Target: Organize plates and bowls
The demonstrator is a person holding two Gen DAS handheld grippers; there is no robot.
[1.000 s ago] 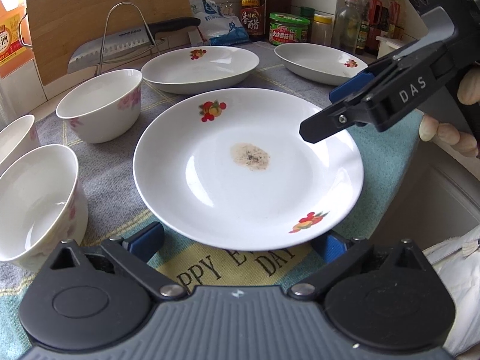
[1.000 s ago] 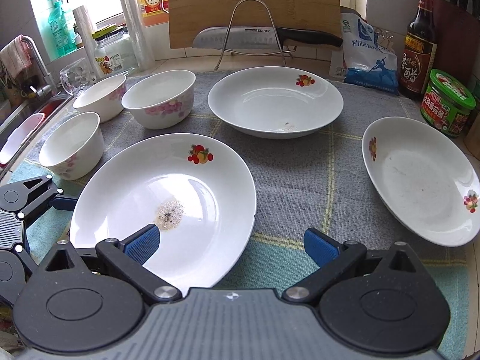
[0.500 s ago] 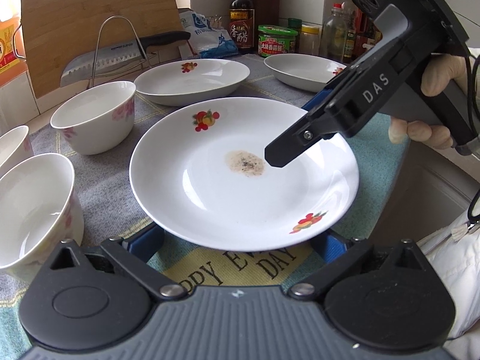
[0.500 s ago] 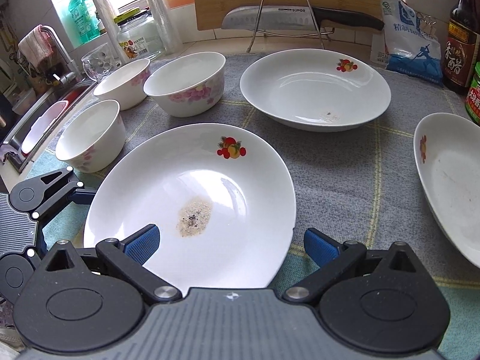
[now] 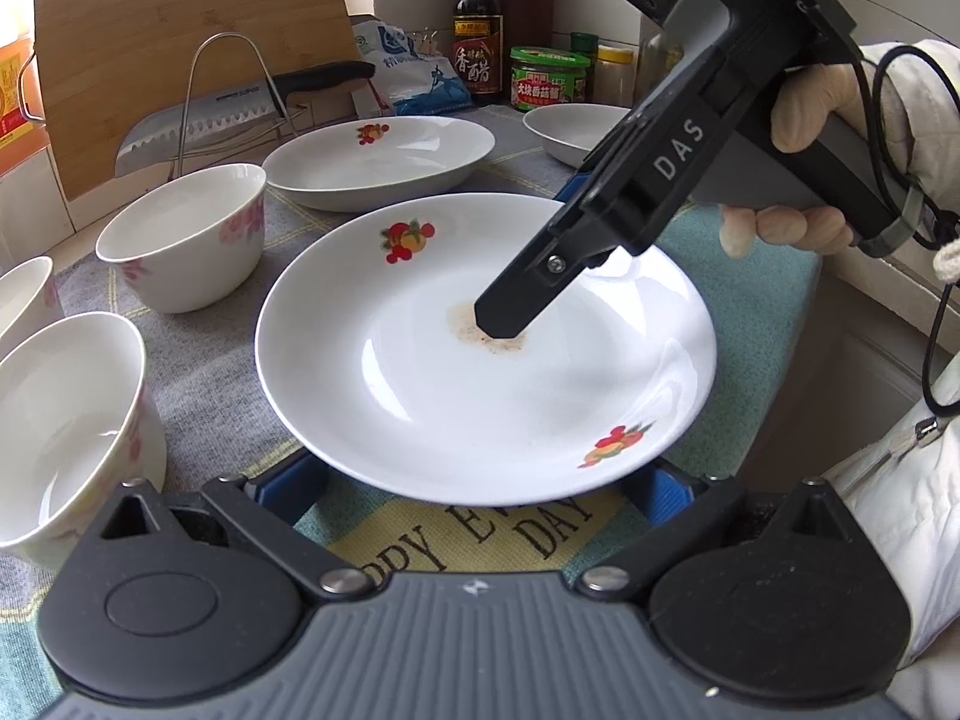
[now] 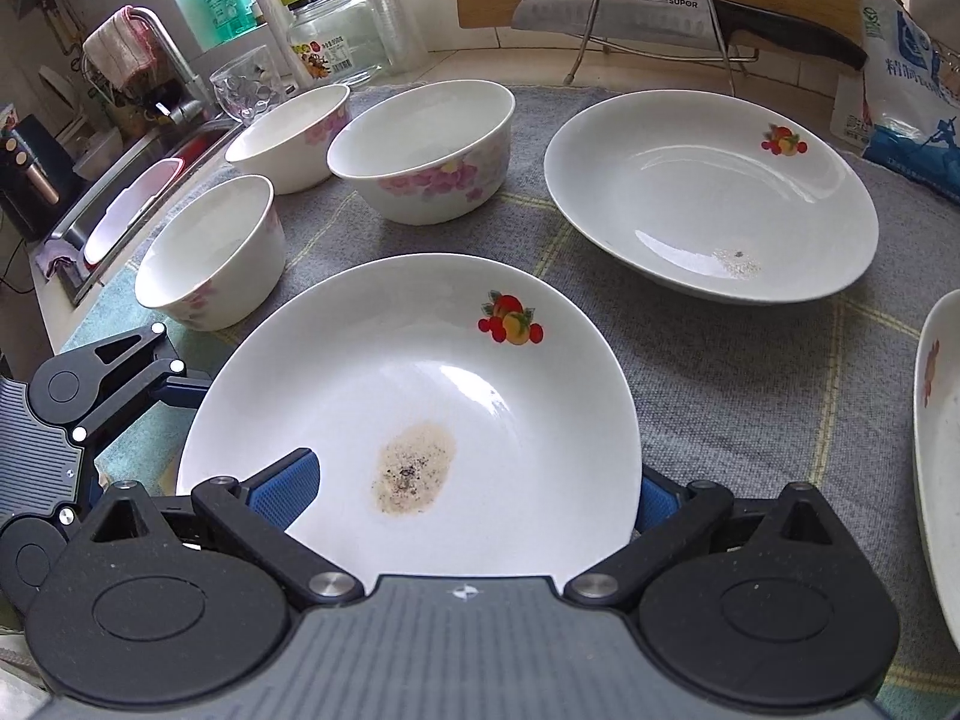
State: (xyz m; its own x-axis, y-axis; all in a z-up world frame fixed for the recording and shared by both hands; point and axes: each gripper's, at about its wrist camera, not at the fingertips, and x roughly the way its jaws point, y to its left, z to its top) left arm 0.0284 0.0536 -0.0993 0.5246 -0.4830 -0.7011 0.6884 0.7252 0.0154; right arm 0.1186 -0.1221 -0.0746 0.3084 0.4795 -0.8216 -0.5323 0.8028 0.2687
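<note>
A white plate with fruit prints and a brown crumb stain [image 5: 456,372] [image 6: 420,384] lies on the cloth mat in front of both grippers. My left gripper [image 5: 480,480] is open, its blue pads under the plate's near rim on either side. My right gripper [image 6: 474,492] is open; one finger reaches over the plate's inside, the other sits outside its right rim. In the left wrist view its finger [image 5: 510,312] hangs over the stain. A second plate [image 6: 708,192] and a third [image 6: 942,450] lie farther off. Three flowered bowls [image 6: 420,150] [image 6: 210,252] [image 6: 288,126] stand at the left.
A knife on a wire rack [image 6: 660,12] and a wooden cutting board [image 5: 180,48] stand behind the dishes. Bottles and jars [image 5: 546,78] line the back wall. A sink [image 6: 120,198] lies to the left of the mat. The counter edge runs along the right in the left wrist view.
My right gripper has moved left and down over the stained plate, one finger now above its middle. My left gripper has edged closer to the plate's near rim.
</note>
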